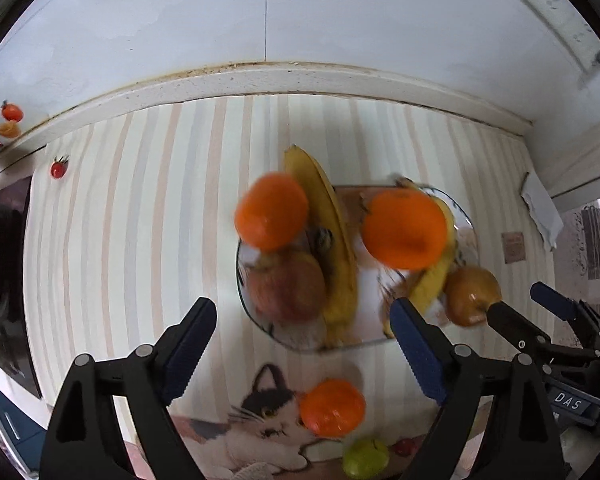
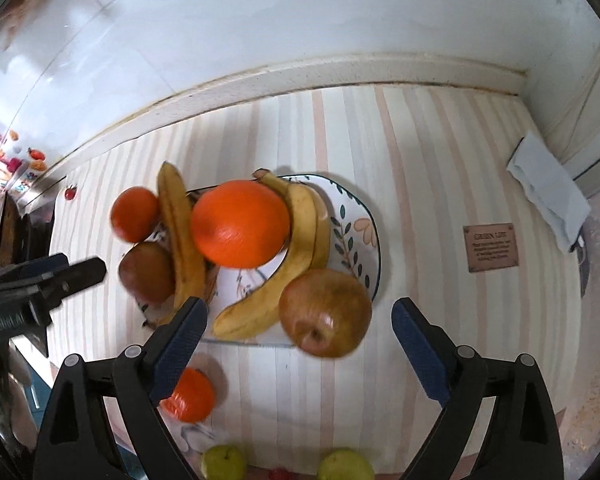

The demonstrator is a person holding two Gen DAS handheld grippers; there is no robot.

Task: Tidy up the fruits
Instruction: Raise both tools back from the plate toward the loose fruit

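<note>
Evidently, the plate point(image 2: 364, 216) near the table's back edge is loaded with bananas point(image 2: 296, 240), oranges point(image 2: 240, 228), apples point(image 2: 326, 312); one small orange point(image 2: 190, 398) is left out, so both tongs point(image 2: 300, 344) point(image 1: 300, 348) are held open, empty.

Striped mat point(image 2: 420, 152) w/ brown label point(image 2: 491, 247), white cloth point(image 2: 548, 192) nr wall.
</note>
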